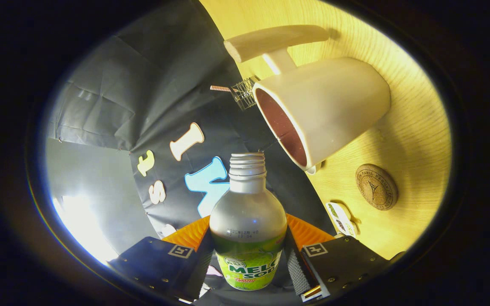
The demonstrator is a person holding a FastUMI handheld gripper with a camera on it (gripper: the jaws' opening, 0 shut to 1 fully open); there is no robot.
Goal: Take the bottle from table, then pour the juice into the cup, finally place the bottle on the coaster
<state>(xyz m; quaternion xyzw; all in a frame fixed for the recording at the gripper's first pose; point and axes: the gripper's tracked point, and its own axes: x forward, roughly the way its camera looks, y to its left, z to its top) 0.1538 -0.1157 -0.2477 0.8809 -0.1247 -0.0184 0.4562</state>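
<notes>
Right, the gripper [248, 255] has the bottle [248, 229] clamped between its jaws — both fingers press on the labelled lower body, one on each side, so the hold looks firm. The whole view is rolled over: the wooden counter [415, 127] stands almost on edge on one side and the cup [326, 110] seems to lie on its flank, which I read as the gripper tipped for the pour and not as a cup knocked over. The bottle's threaded neck carries no cap and points straight ahead of the jaws, its mouth just short of the cup's open rim and a little to one side of it; whether any juice is running I cannot tell, no stream shows. The cup's inside looks dark, but its level is hard to judge. Holding low on the body makes sense — it leaves the neck free to reach over the rim. A wooden handle-like piece [274, 40] juts out behind the cup, and a small wire whisk-like tool [240, 91] lies beyond its rim. Out on the counter, past the cup and apart from it, waits the round cork coaster [376, 187], bare for now. Near it sits a small stickered object [342, 219], close to the finger on that side. By my reckoning we are mid-task: pour first, coaster after.
</notes>
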